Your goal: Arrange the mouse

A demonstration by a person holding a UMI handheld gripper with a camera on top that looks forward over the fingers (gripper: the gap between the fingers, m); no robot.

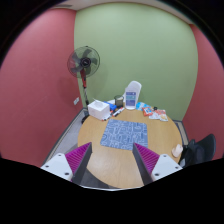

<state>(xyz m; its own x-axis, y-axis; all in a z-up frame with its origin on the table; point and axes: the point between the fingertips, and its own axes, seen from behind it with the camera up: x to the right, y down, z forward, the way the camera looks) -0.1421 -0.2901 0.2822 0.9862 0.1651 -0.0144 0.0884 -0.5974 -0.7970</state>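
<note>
A blue patterned mouse mat (124, 132) lies in the middle of a round wooden table (112, 160). A small dark object that may be the mouse (116, 112) sits just beyond the mat's far left corner, next to a white box (98, 108). My gripper (112, 162) is held above the table's near part, short of the mat. Its fingers are open with nothing between them. The left pad (76, 158) and the right pad (150, 158) stand wide apart.
A standing fan (84, 65) is behind the table at the left. A white jug (132, 95) and several small items (155, 113) stand at the table's far side. A black chair (200, 150) is at the right. Red and green walls stand behind.
</note>
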